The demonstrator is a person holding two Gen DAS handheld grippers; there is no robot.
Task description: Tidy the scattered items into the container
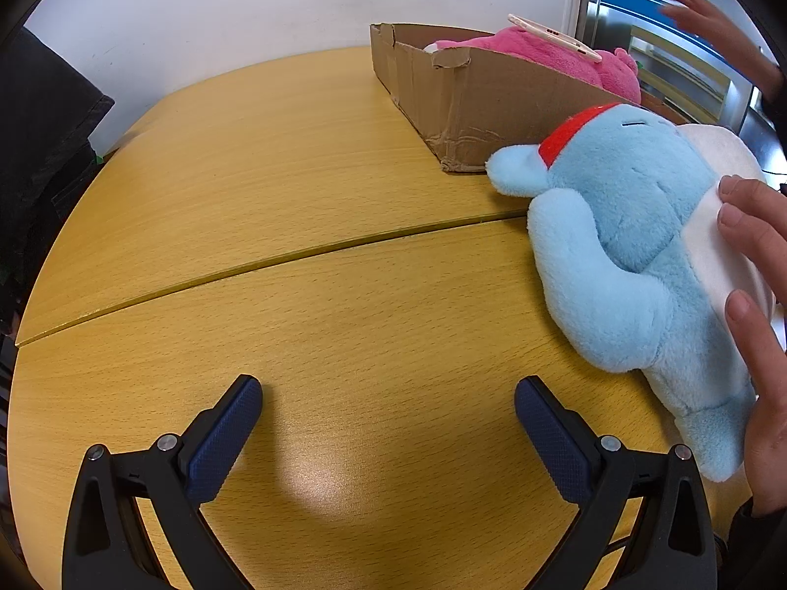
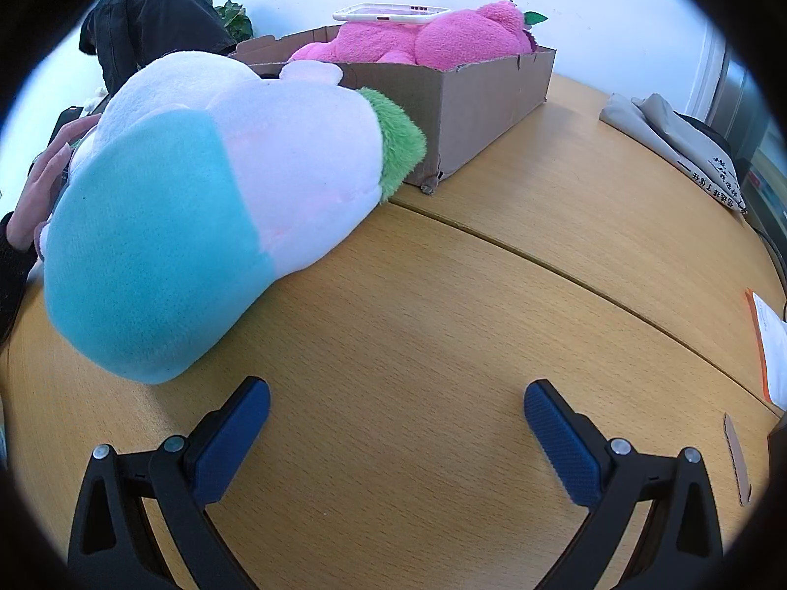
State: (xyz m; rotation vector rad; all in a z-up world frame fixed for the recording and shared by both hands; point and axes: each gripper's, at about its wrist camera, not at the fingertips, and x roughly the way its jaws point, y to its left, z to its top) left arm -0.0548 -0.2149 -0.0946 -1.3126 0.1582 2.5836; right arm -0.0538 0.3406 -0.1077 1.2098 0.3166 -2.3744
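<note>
Lying beyond spread left gripper [image 1: 388, 396] fingers, rightward: blue plush [image 1: 634, 255].

Checked both feeds for readable text. The only print I can see is on the grey cloth bag [image 2: 683, 142] at the right edge of the table [image 2: 442, 295] in the right wrist view: a few dark characters along its lower edge, upside down from my angle and too small to make out. The white and orange paper [image 2: 770, 344] further along that edge shows faint lines, not legible. Nothing printed on the cardboard box [image 2: 472, 98], and none that I can read on the phone [image 2: 388, 12]. Left wrist view: no text.
</note>
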